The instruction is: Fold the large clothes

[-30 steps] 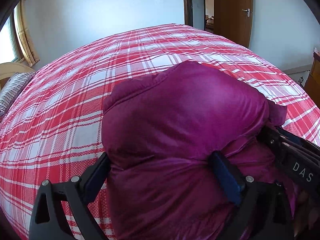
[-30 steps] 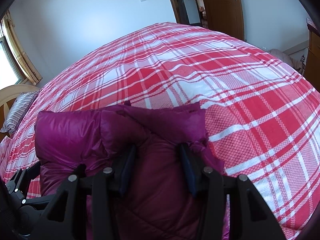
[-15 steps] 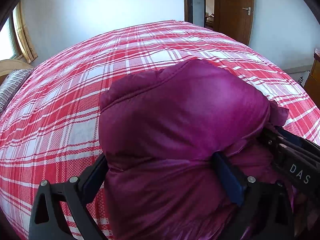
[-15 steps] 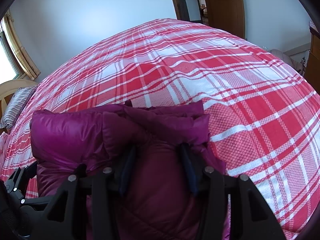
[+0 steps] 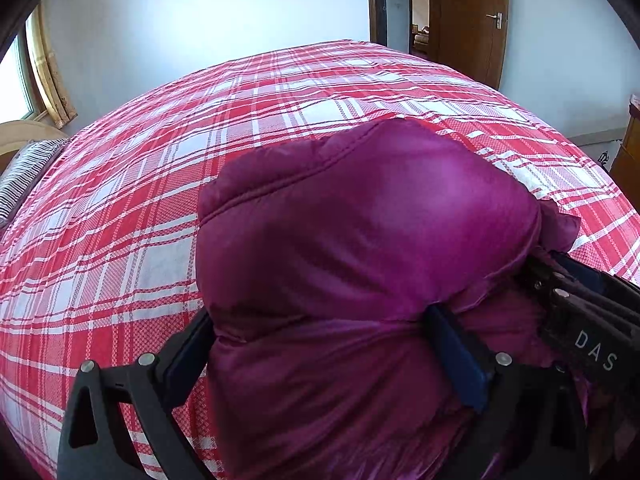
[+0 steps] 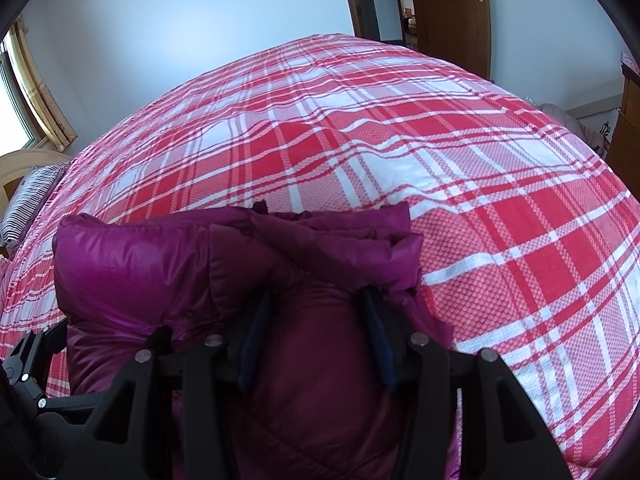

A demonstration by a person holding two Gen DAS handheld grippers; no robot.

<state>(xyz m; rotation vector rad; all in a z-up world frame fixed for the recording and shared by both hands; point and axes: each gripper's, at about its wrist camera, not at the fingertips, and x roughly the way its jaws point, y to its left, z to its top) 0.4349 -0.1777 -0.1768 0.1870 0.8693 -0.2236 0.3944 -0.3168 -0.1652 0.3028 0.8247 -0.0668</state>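
A bulky magenta puffer jacket point(image 5: 360, 240) lies bunched on the red-and-white plaid bed point(image 5: 200, 160). My left gripper point(image 5: 320, 320) is shut on a thick folded bundle of the jacket, jaws wide apart around it. My right gripper point(image 6: 316, 304) is shut on another fold of the same jacket point(image 6: 160, 264), which also fills the lower middle of the right wrist view. The right gripper's body shows at the right edge of the left wrist view point(image 5: 580, 332). The left gripper's body shows at the lower left of the right wrist view point(image 6: 28, 372).
The plaid bed point(image 6: 440, 140) stretches ahead and to both sides. A striped pillow point(image 5: 24, 176) lies at the far left by a window. A brown wooden door point(image 5: 472, 20) stands at the back right, and wooden furniture point(image 5: 628, 152) at the right edge.
Both grippers have moved forward over the bed with the jacket still held. The folded bundle has shifted slightly.
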